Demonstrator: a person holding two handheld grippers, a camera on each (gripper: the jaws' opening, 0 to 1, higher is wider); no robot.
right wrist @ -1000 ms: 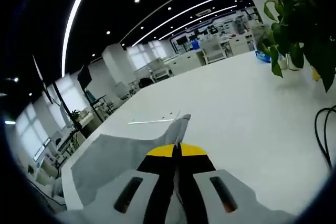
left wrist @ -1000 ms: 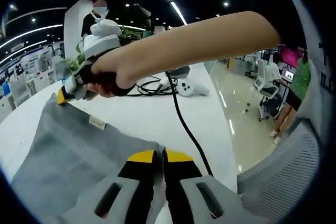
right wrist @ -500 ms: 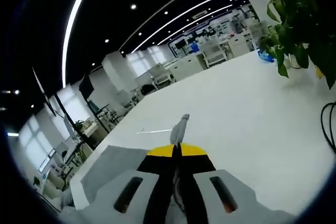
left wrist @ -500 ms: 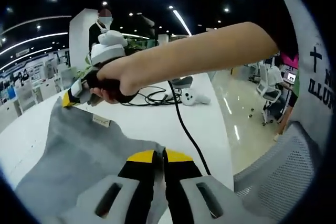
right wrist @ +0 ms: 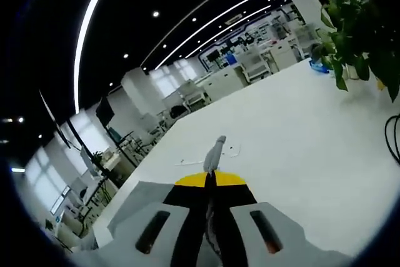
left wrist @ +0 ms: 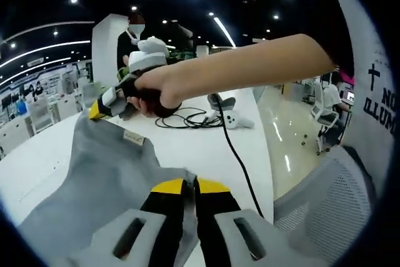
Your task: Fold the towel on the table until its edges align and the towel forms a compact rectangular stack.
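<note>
Looking along your left gripper [left wrist: 189, 182], you see its yellow-tipped jaws pressed together on the near corner of the grey towel [left wrist: 94, 179] — the cloth bunches right at the tips and spreads away to the left over the white table [left wrist: 187, 142]. Your right gripper [left wrist: 103, 105] comes into this view from the upper left, held in your hand [left wrist: 150, 89], and its yellow tip pinches the towel's far corner, just above a small sewn label [left wrist: 134, 137]. Between the two pinched corners the towel hangs taut, raised off the tabletop along that edge.

In the right gripper view, your right gripper [right wrist: 209, 179] has its jaws closed as well, with a narrow tuft of the grey towel [right wrist: 215, 152] poking up past the tips. More of the cloth lies lower left, beside the jaws.

Beyond the towel, a black cable [left wrist: 234, 154] runs across the table toward you (it coils near a white controller [left wrist: 232, 119]). A green potted plant [right wrist: 359, 26] stands at the table's far side in the right gripper view — well apart from the towel. A grey mesh chair back [left wrist: 325, 198] sits at your right.
</note>
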